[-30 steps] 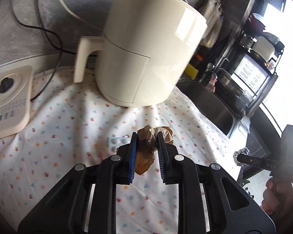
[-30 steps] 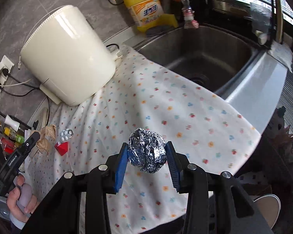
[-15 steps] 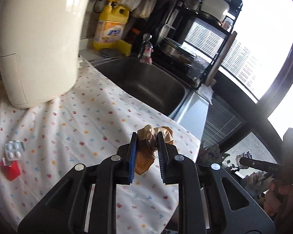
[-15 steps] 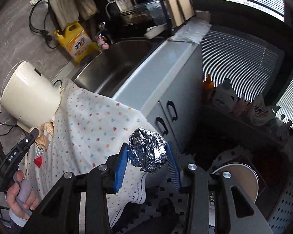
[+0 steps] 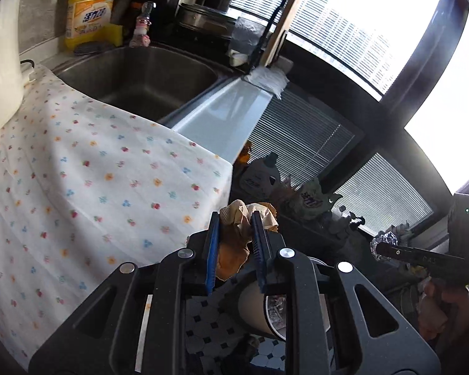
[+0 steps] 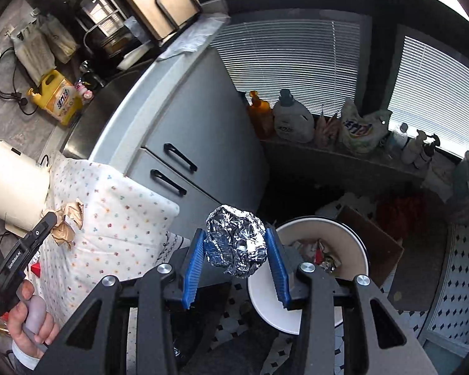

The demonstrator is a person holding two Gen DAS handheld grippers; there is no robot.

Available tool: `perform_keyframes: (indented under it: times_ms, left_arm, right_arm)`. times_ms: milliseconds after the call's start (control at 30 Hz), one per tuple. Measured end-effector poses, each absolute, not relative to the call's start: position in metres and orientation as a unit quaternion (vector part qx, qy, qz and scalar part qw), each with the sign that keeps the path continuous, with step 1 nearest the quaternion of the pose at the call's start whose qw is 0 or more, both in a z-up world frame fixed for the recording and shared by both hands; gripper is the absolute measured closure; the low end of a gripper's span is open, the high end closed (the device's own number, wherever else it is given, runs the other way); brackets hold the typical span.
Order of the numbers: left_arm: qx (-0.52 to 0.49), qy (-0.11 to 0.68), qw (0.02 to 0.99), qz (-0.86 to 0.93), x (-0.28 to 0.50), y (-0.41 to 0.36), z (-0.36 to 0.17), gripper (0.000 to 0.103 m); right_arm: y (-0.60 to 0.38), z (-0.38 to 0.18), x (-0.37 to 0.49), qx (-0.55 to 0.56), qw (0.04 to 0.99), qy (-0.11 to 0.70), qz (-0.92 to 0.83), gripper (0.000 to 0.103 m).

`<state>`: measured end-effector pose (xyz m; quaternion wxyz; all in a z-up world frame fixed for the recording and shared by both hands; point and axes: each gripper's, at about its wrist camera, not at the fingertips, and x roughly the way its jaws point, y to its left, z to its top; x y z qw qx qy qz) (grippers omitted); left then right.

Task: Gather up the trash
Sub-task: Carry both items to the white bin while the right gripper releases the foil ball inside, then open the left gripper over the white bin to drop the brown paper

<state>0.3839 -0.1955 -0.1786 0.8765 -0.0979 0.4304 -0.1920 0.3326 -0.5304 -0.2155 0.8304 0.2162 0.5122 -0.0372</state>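
My left gripper (image 5: 234, 250) is shut on a crumpled brown paper wad (image 5: 240, 231), held past the counter's front edge; the wad also shows in the right wrist view (image 6: 67, 220). My right gripper (image 6: 236, 256) is shut on a crumpled foil ball (image 6: 236, 239), held above the floor beside a white trash bin (image 6: 356, 251) that holds wrappers. The bin (image 5: 256, 309) shows below my left gripper's fingers. The right gripper with the foil ball (image 5: 383, 243) appears at the right of the left wrist view.
A floral cloth (image 5: 78, 187) covers the counter next to a steel sink (image 5: 140, 75). A cream appliance (image 6: 12, 187) and a red block (image 6: 36, 268) sit on the cloth. Grey cabinet doors (image 6: 197, 143), a cardboard box (image 6: 375, 237) and detergent bottles (image 6: 292, 118) surround the bin.
Both grippers have swung away from the counter toward the floor, each still holding its trash. The white bin has come into view below them.
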Motion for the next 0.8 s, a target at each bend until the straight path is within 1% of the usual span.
perform_keyframes:
  times_ms: [133,167,233,267,300,333,567,800]
  left_arm:
    - [-0.089,0.449,0.865,-0.206,0.377,-0.233,-0.192,0.083]
    - [-0.087,0.453,0.862,-0.208,0.375,-0.241,-0.194,0.083]
    - [-0.083,0.461,0.858,-0.213,0.371,-0.256,-0.198,0.083]
    - [-0.080,0.464,0.856,-0.215,0.369,-0.263,-0.200,0.083]
    - [-0.077,0.468,0.853,-0.216,0.366,-0.270,-0.202,0.083]
    - [-0.074,0.471,0.851,-0.218,0.364,-0.277,-0.204,0.083]
    - [-0.059,0.495,0.836,-0.228,0.350,-0.322,-0.219,0.083]
    - [-0.054,0.513,0.821,-0.242,0.339,-0.368,-0.236,0.083]
  right_arm:
    - [-0.554,-0.233,0.319,0.226,0.820,0.524,-0.046,0.064]
    - [-0.560,-0.238,0.316,0.230,0.817,0.527,-0.046,0.063]
    - [-0.569,-0.247,0.312,0.250,0.811,0.528,-0.033,0.057]
    - [-0.572,-0.251,0.311,0.253,0.809,0.530,-0.031,0.039]
    - [-0.576,-0.254,0.309,0.249,0.810,0.530,-0.038,0.029]
    - [-0.579,-0.256,0.307,0.243,0.812,0.528,-0.047,0.021]
    - [-0.615,-0.271,0.293,0.255,0.801,0.540,-0.047,0.022]
    - [-0.655,-0.269,0.268,0.263,0.799,0.538,-0.057,0.022]
